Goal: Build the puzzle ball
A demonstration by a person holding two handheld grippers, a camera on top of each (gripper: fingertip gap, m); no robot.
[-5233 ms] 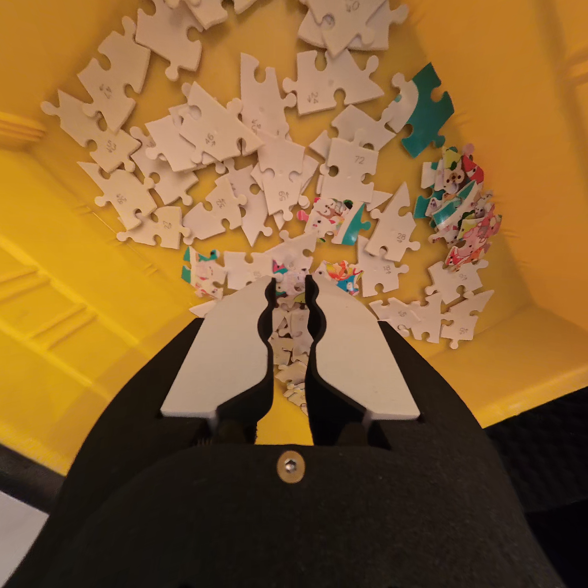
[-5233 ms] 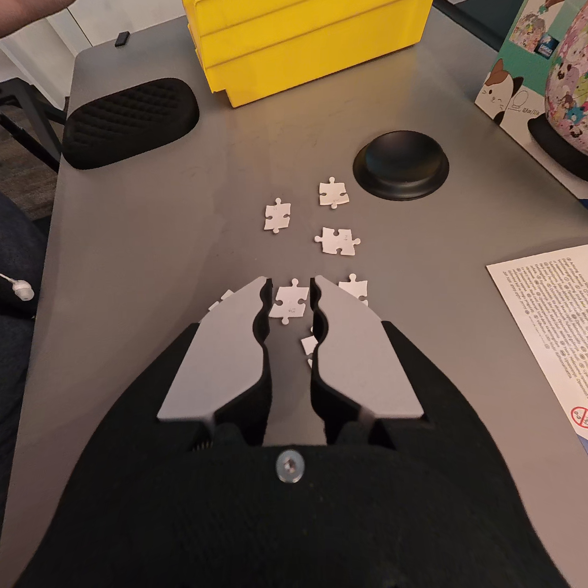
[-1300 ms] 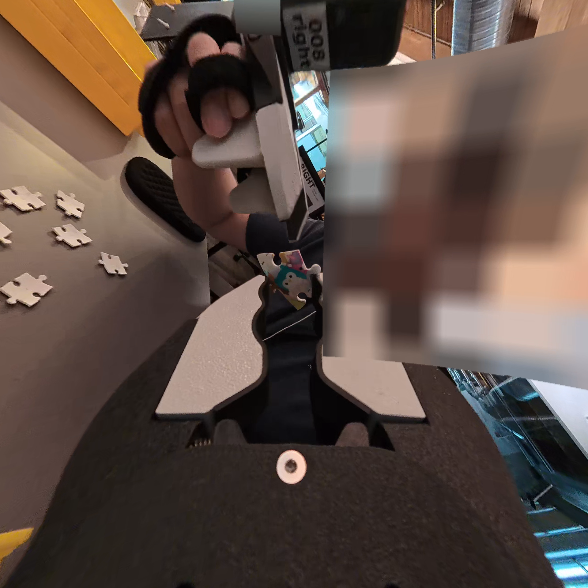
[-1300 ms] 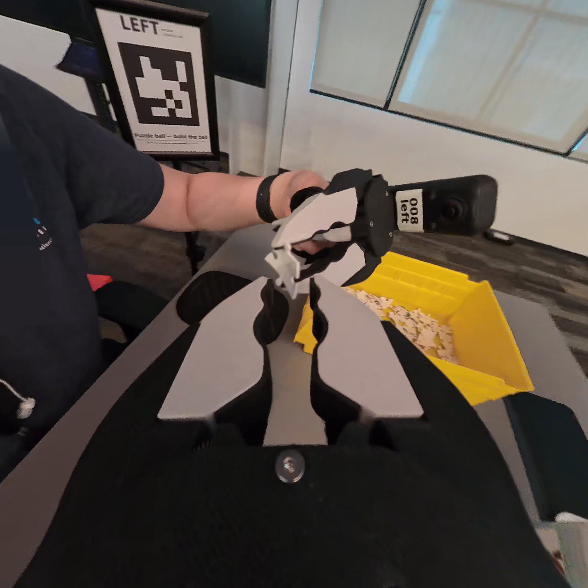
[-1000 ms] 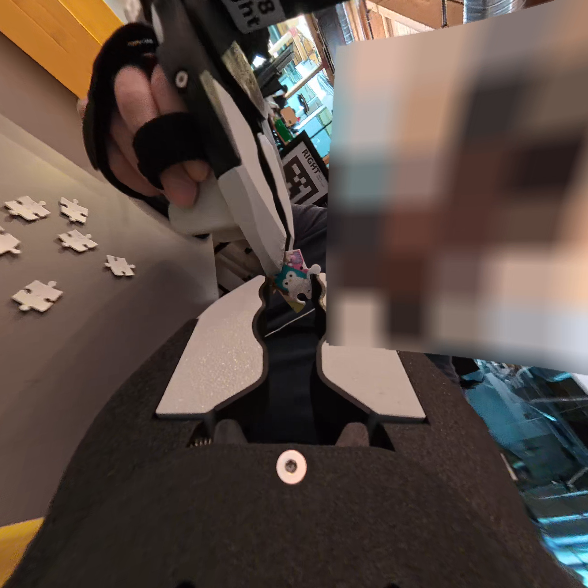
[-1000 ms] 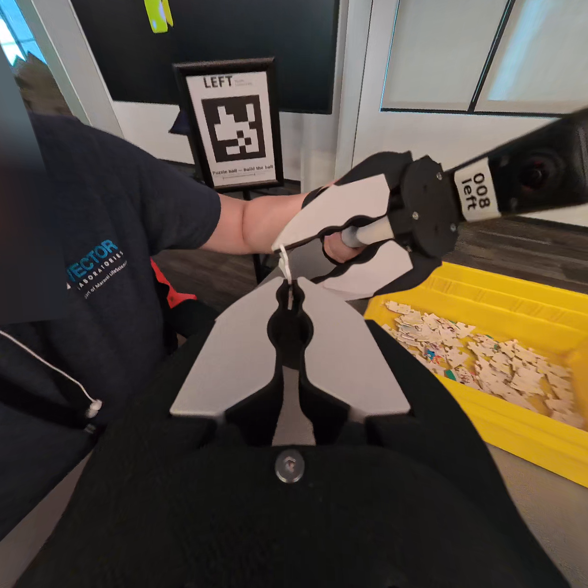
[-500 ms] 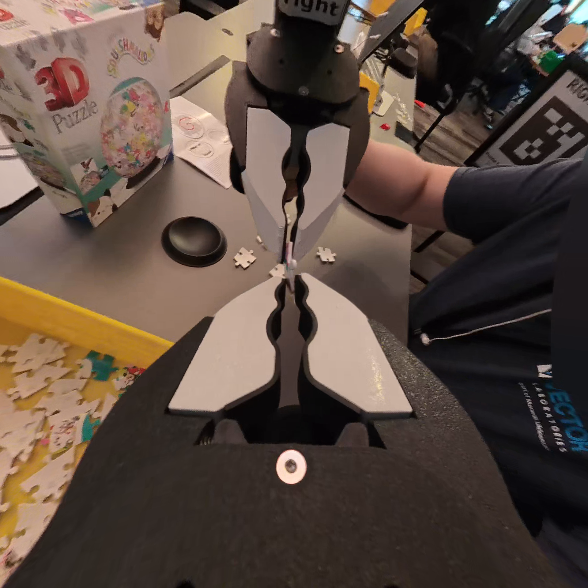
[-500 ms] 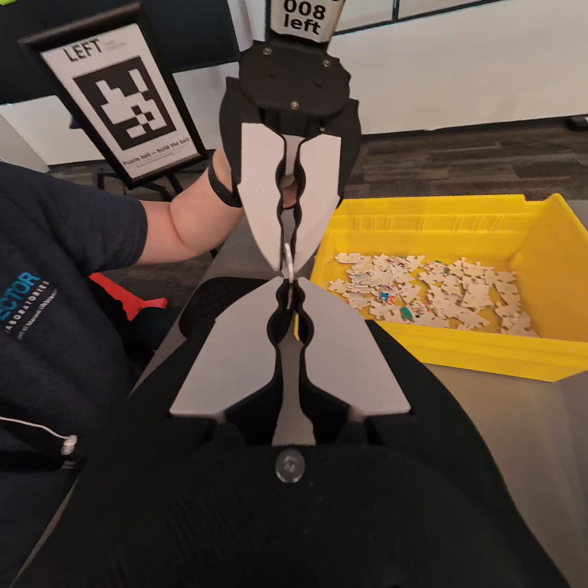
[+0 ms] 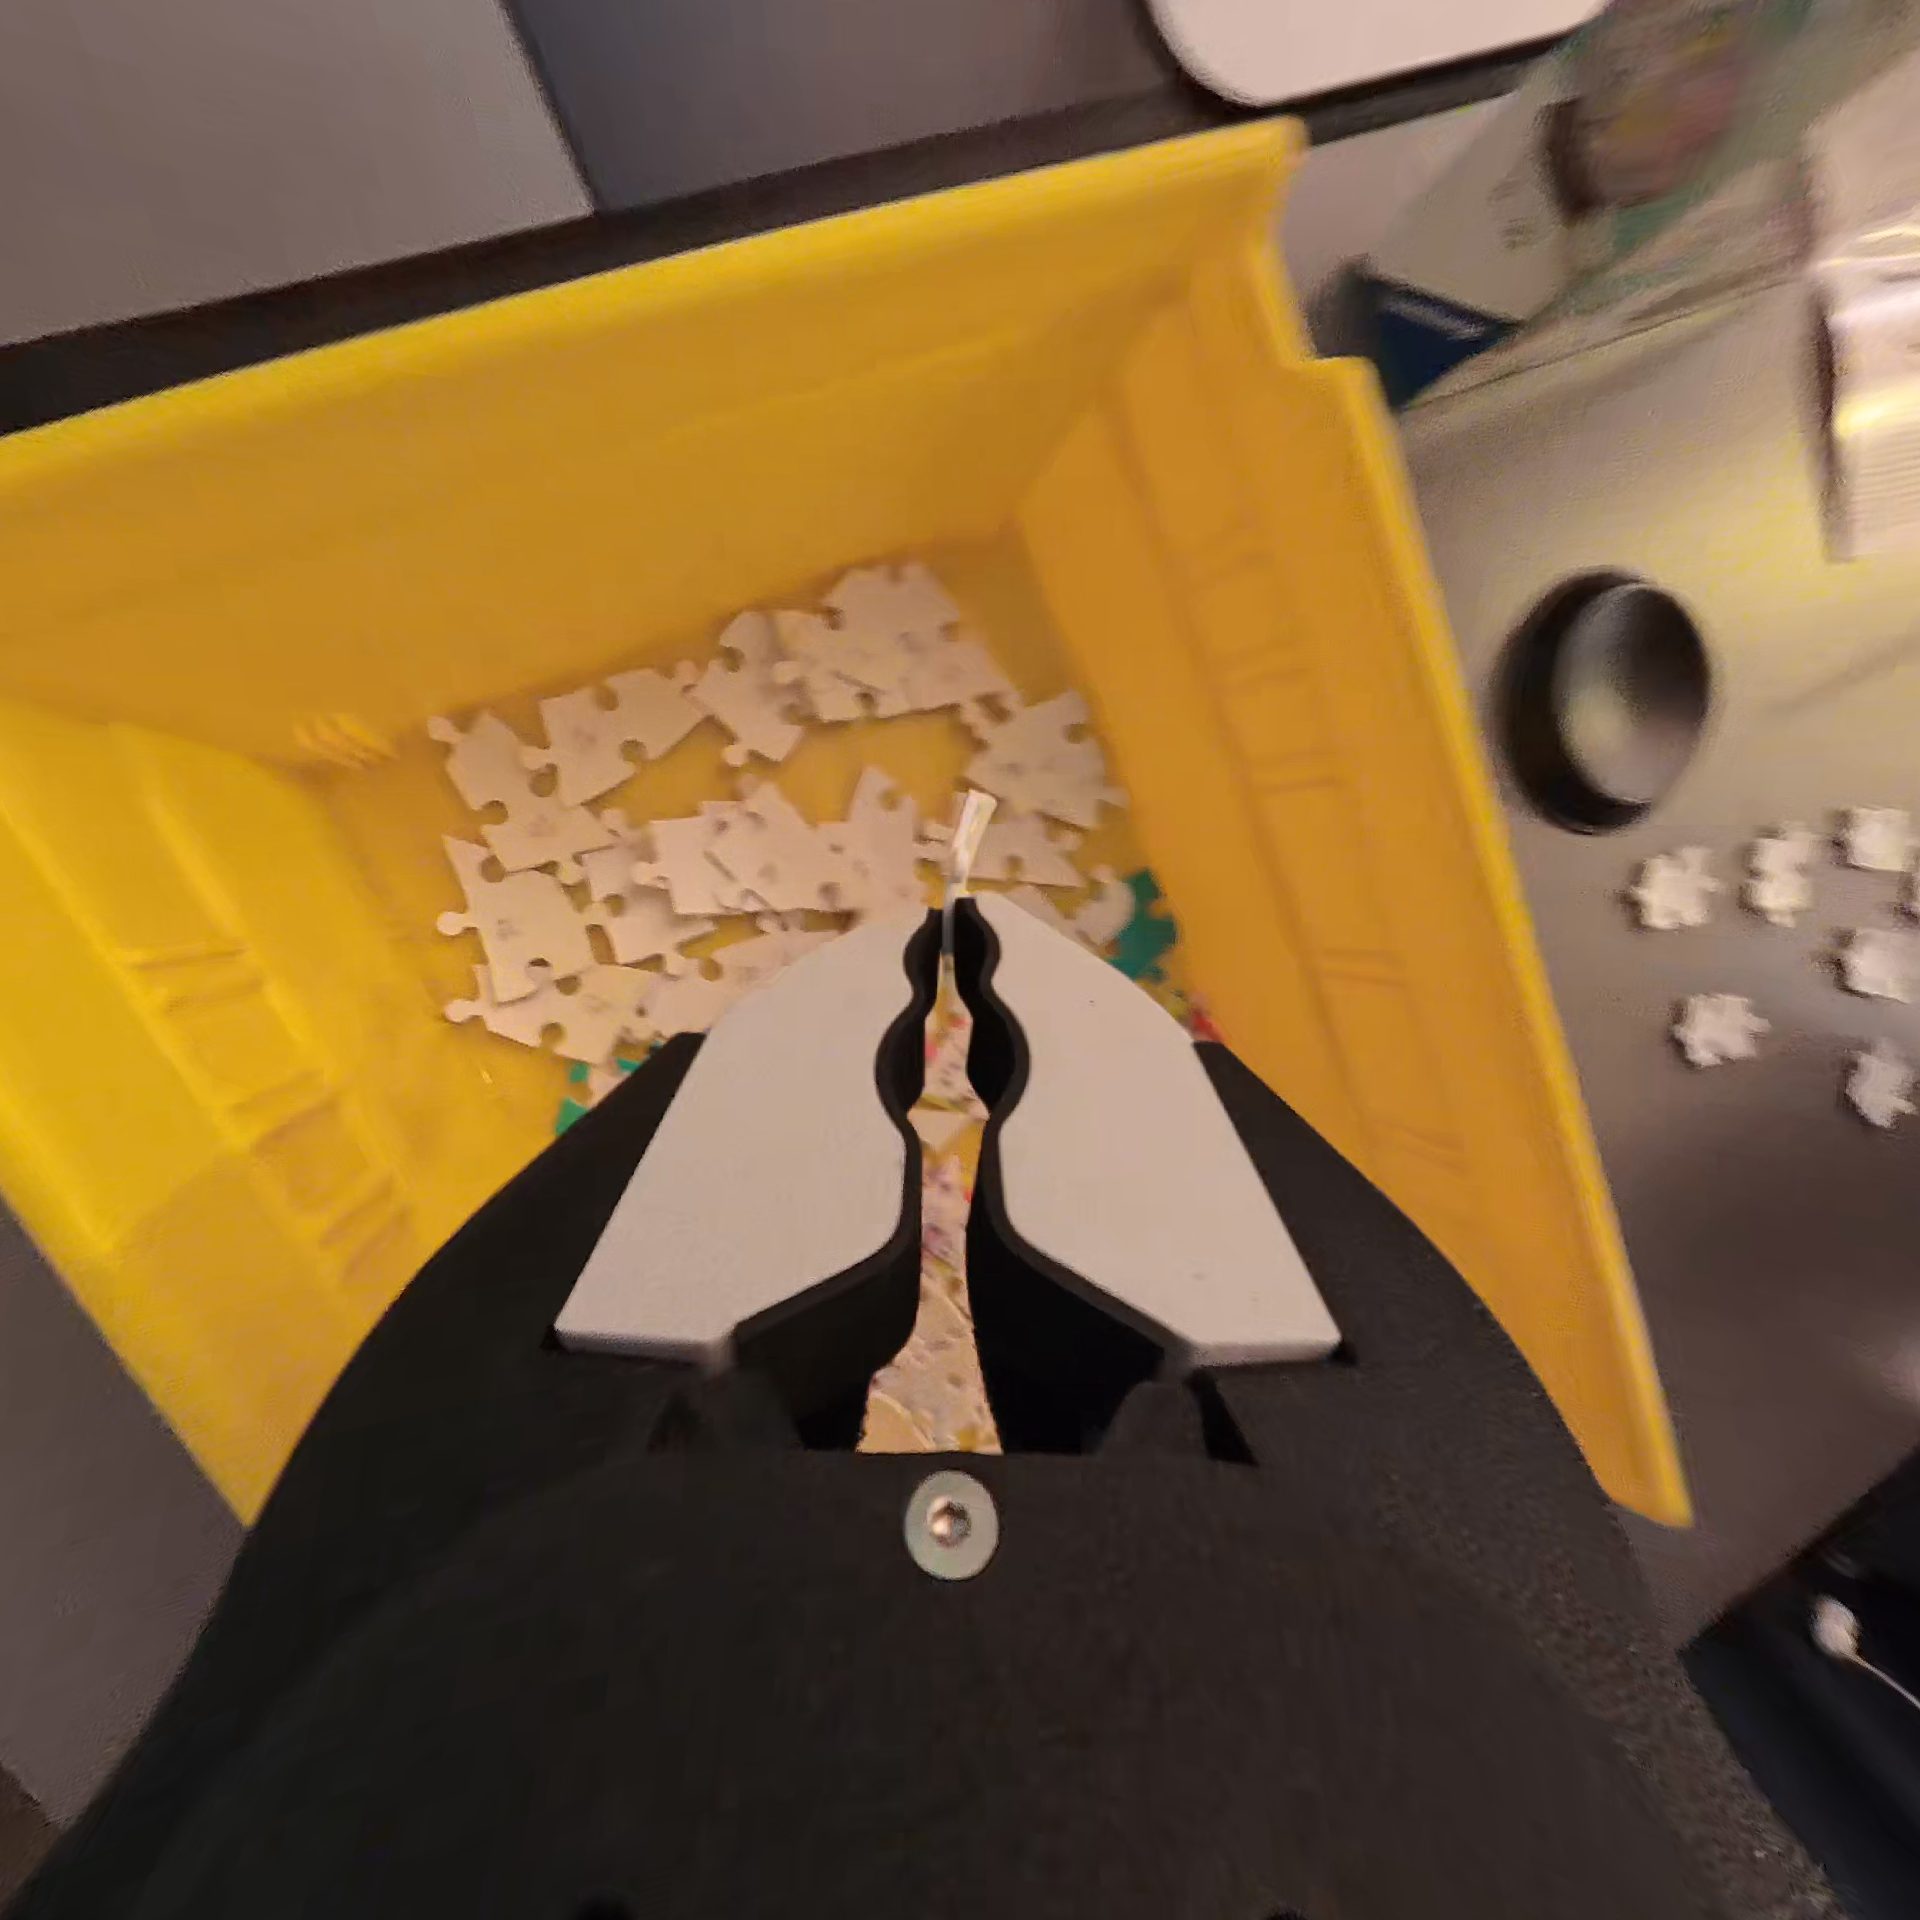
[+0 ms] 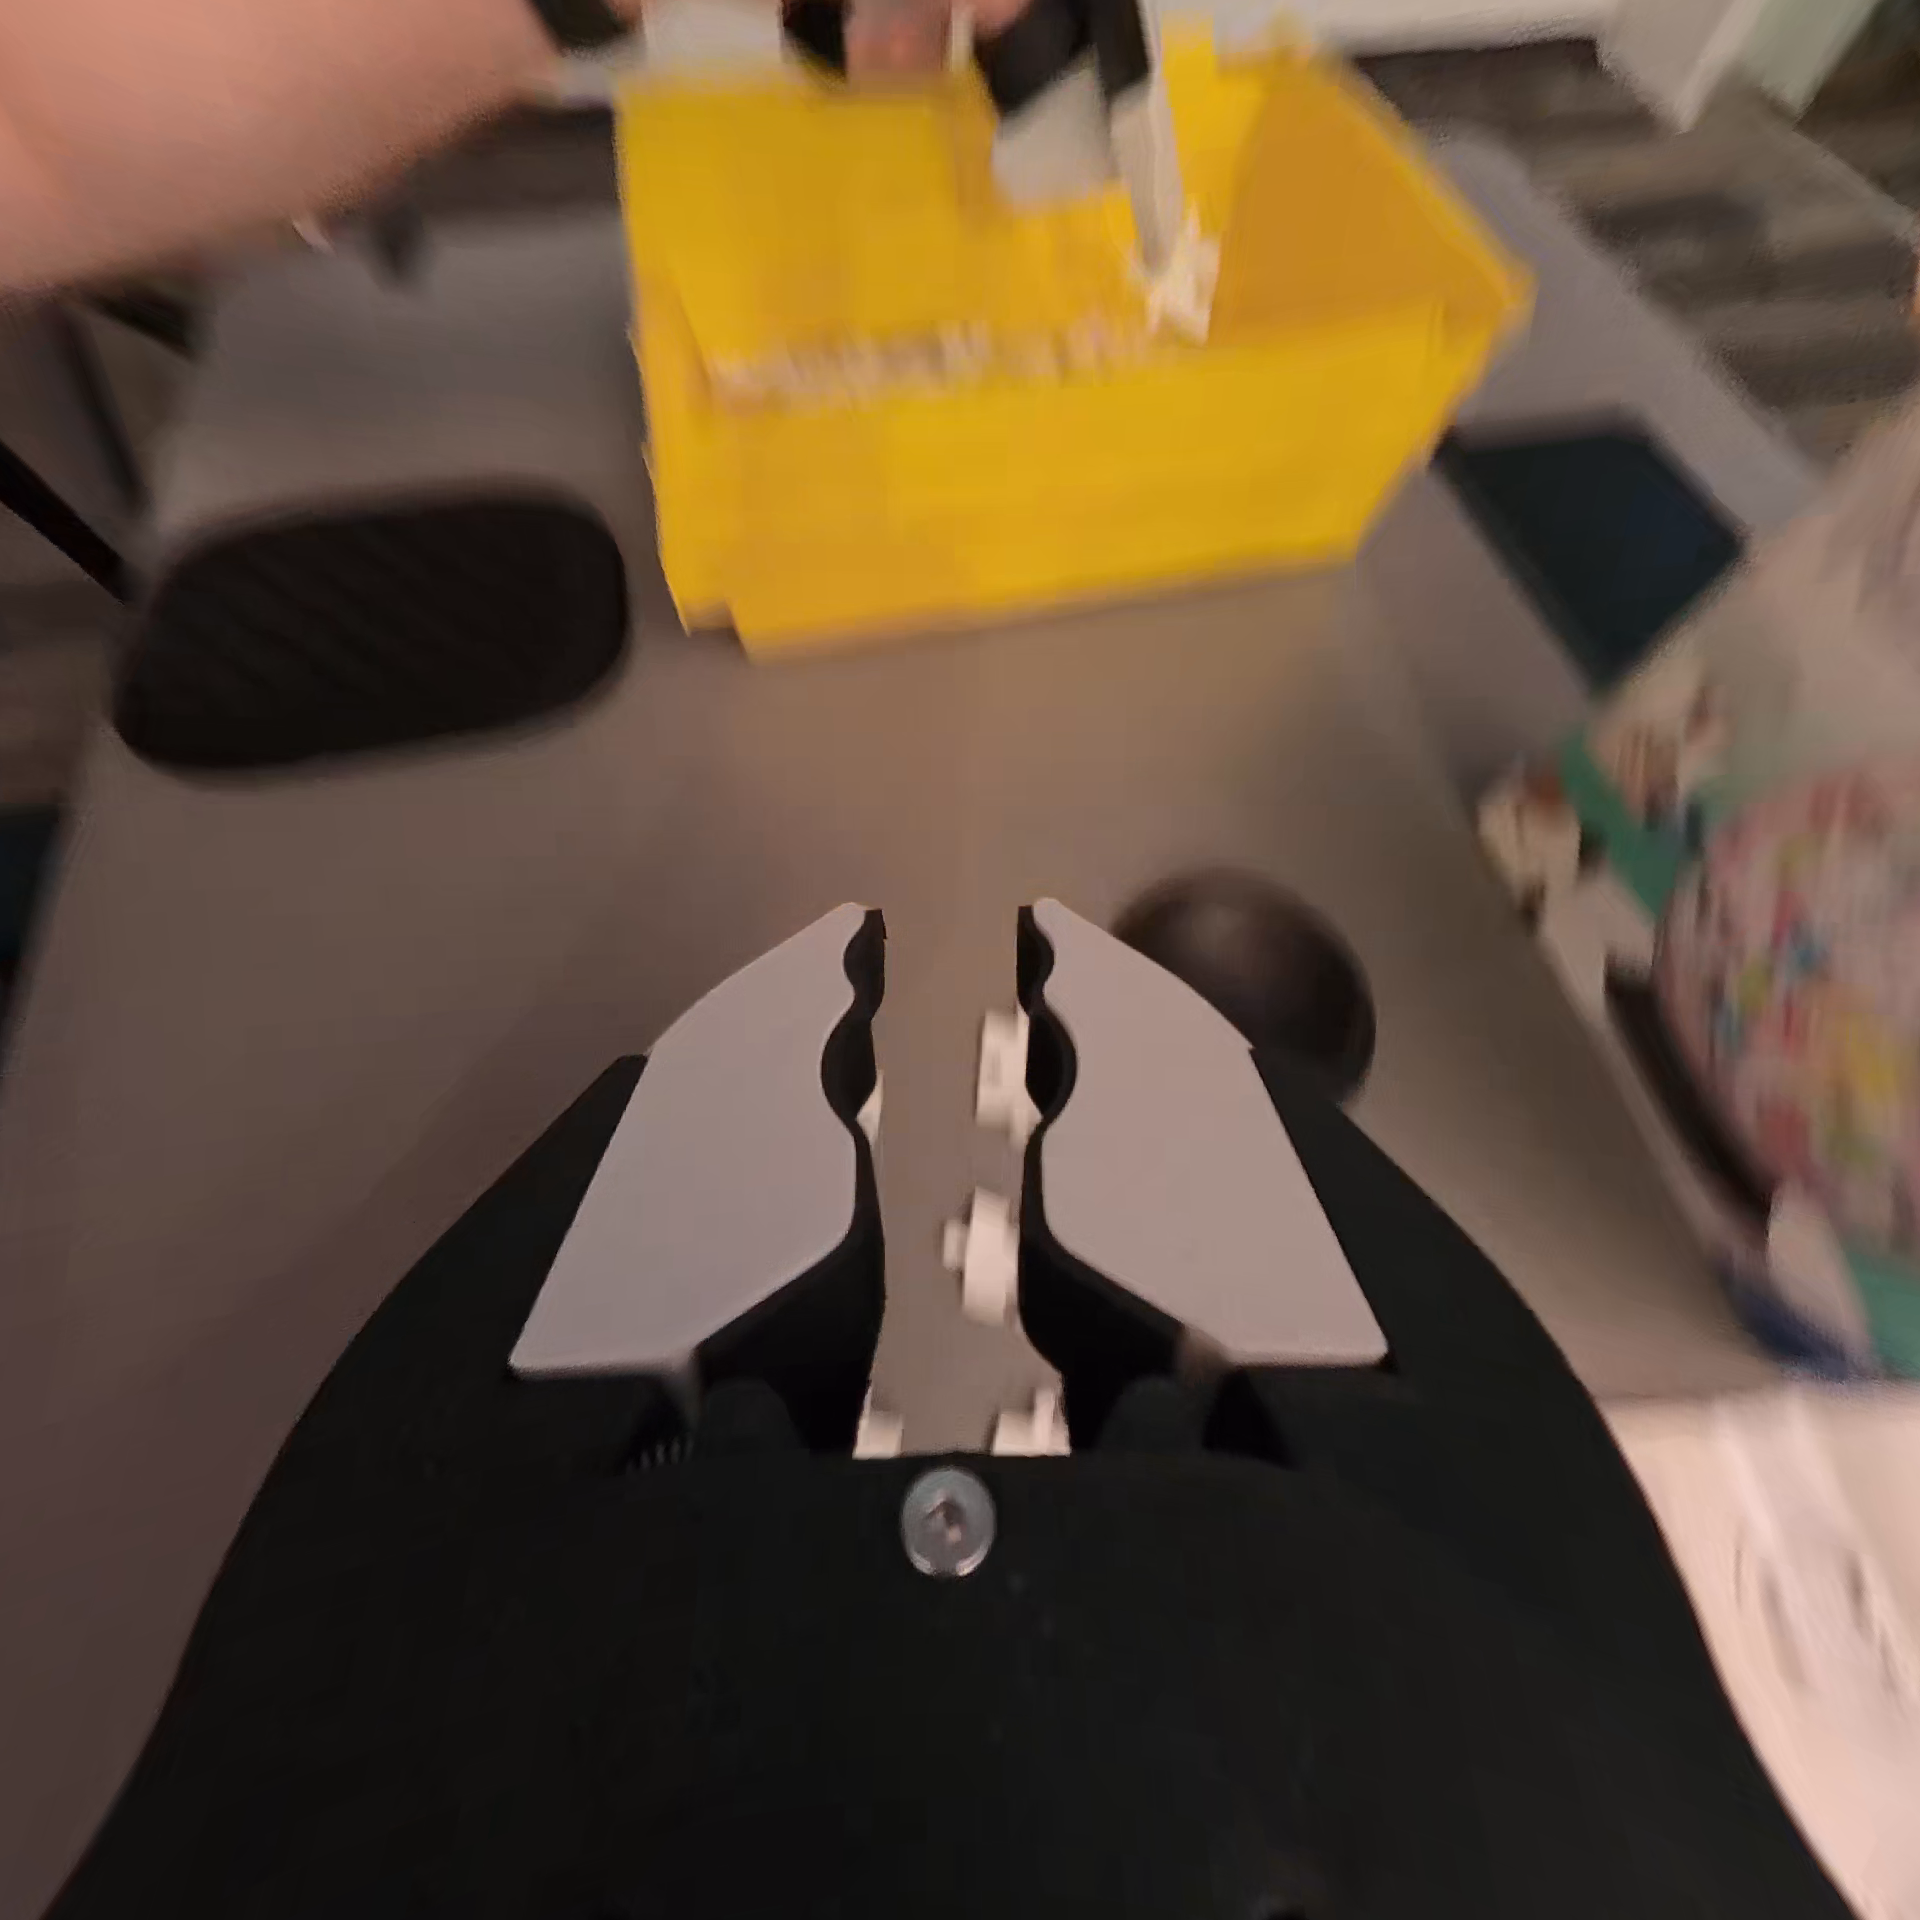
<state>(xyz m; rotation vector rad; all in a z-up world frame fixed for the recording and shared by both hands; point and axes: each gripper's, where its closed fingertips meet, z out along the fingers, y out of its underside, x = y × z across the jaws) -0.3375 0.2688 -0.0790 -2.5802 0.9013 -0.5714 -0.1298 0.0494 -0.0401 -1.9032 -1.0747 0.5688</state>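
L gripper (image 9: 954, 914) pinches one puzzle piece (image 9: 967, 844) edge-on by its tip over the yellow bin (image 9: 644, 416), R gripper (image 10: 951, 914) gapes empty above table pcs (image 10: 982, 1262) — thin grip, piece could twist/drop back w/ any jolt.

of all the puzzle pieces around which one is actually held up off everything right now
The edge-on puzzle piece pinched at the tips of the left gripper over the yellow bin. The other pieces lie flat in the bin or on the table.

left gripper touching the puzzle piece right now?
Touching. Left wrist view shows the left gripper closed on the puzzle piece, edge-on at its tips above the yellow bin.
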